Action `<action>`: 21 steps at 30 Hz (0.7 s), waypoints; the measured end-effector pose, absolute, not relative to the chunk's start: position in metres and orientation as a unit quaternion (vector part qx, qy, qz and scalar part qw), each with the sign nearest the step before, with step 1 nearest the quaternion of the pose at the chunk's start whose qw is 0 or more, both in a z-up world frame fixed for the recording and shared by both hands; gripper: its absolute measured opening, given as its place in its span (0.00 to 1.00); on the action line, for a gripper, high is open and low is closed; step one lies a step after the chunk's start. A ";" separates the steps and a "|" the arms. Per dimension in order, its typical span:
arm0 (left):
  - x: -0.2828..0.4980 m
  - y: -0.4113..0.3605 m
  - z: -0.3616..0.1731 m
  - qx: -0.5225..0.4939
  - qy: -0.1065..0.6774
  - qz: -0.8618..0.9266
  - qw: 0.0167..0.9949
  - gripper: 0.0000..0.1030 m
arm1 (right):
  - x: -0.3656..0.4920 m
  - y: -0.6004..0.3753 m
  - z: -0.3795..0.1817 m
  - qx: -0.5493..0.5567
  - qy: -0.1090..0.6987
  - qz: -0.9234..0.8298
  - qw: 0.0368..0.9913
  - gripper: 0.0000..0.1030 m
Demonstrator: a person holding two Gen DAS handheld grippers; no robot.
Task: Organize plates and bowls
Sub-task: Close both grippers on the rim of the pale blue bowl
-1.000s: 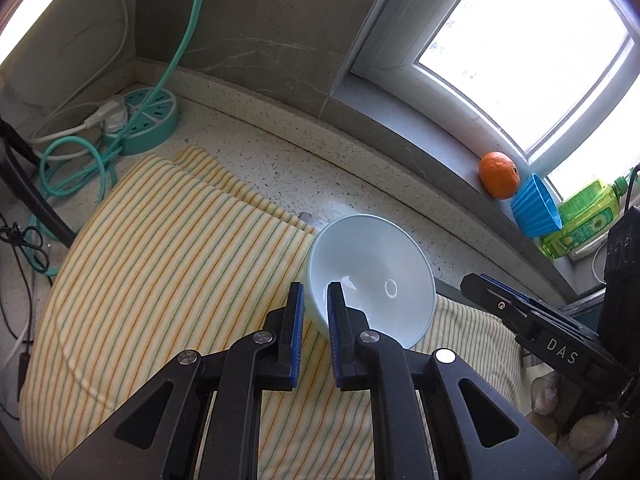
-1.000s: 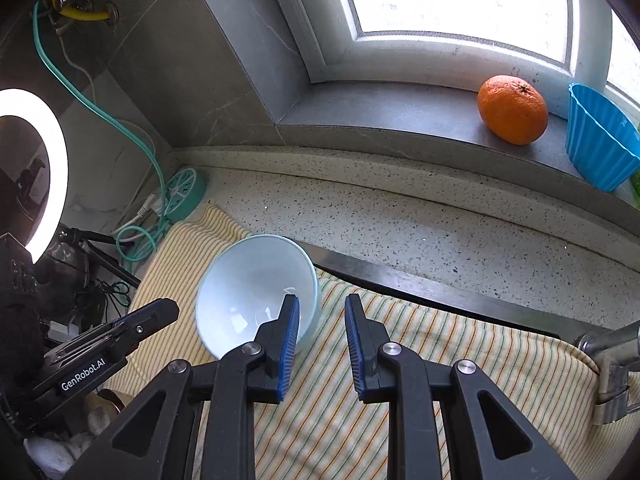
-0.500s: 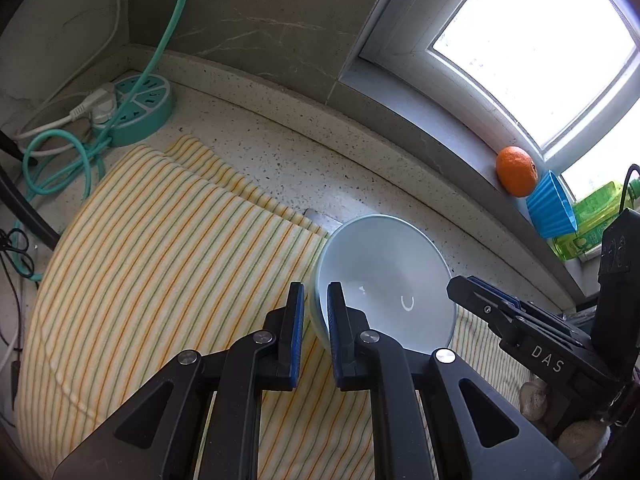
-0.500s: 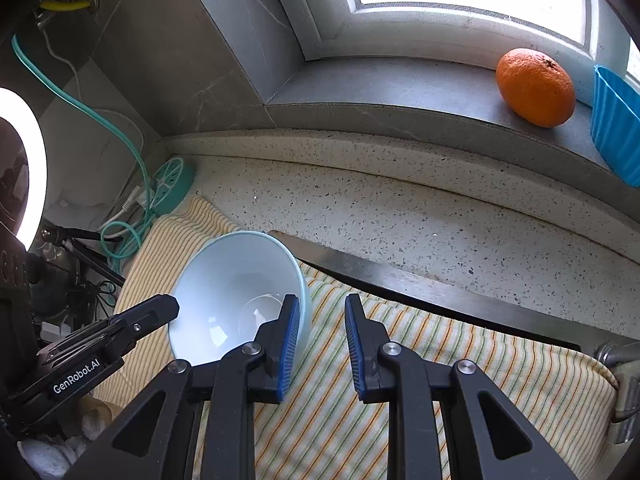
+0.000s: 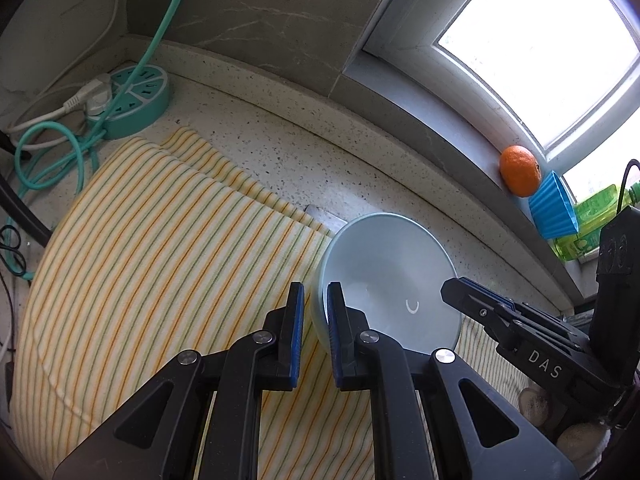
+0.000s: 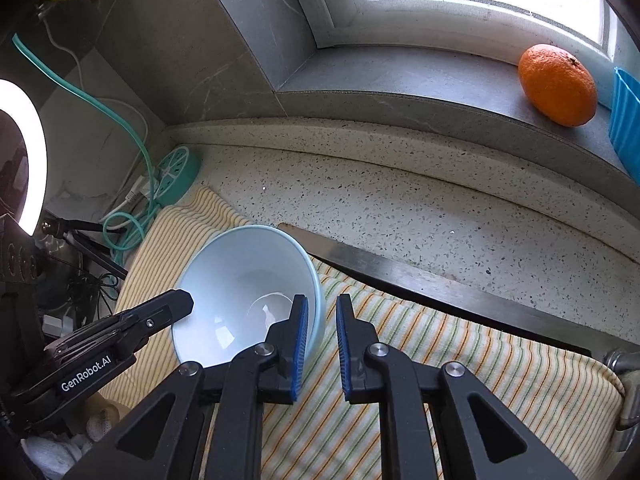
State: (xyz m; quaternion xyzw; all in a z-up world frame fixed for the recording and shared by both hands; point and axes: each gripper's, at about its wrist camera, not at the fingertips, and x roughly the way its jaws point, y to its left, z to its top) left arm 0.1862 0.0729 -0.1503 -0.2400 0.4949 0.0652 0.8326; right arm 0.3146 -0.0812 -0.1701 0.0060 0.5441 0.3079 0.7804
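A pale blue bowl (image 5: pixel 392 276) is held tilted above a yellow striped cloth (image 5: pixel 152 264). My left gripper (image 5: pixel 316 328) has its jaws close around the bowl's near rim and is shut on it. My right gripper (image 6: pixel 322 340) also has its jaws around the bowl's rim (image 6: pixel 316 304); a narrow gap shows between rim and right pad, so its grip is unclear. The bowl (image 6: pixel 240 280) is empty. The right gripper shows in the left wrist view (image 5: pixel 520 332), the left gripper in the right wrist view (image 6: pixel 120 332).
A teal power strip (image 5: pixel 128 100) with cables sits at the back left. An orange (image 6: pixel 556 84) and a blue ribbed cup (image 5: pixel 554 208) stand on the window sill, with a green bottle (image 5: pixel 588 220) beside them. A metal strip (image 6: pixel 440 288) edges the speckled counter (image 6: pixel 400 208).
The bowl has moved to the right and tilted a little more in both grippers. Both cameras have shifted with it; the orange sits further right in view.
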 end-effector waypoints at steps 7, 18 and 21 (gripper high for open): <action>0.189 0.072 -0.153 -0.242 0.501 0.060 0.829 0.07 | 0.313 -0.080 -0.170 0.007 0.547 0.310 0.777 0.06; 0.187 0.071 -0.152 -0.245 0.497 0.061 0.830 0.07 | 0.313 -0.080 -0.170 0.010 0.551 0.302 0.778 0.06; 0.185 0.071 -0.149 -0.246 0.494 0.061 0.832 0.07 | 0.312 -0.080 -0.169 0.010 0.552 0.302 0.777 0.06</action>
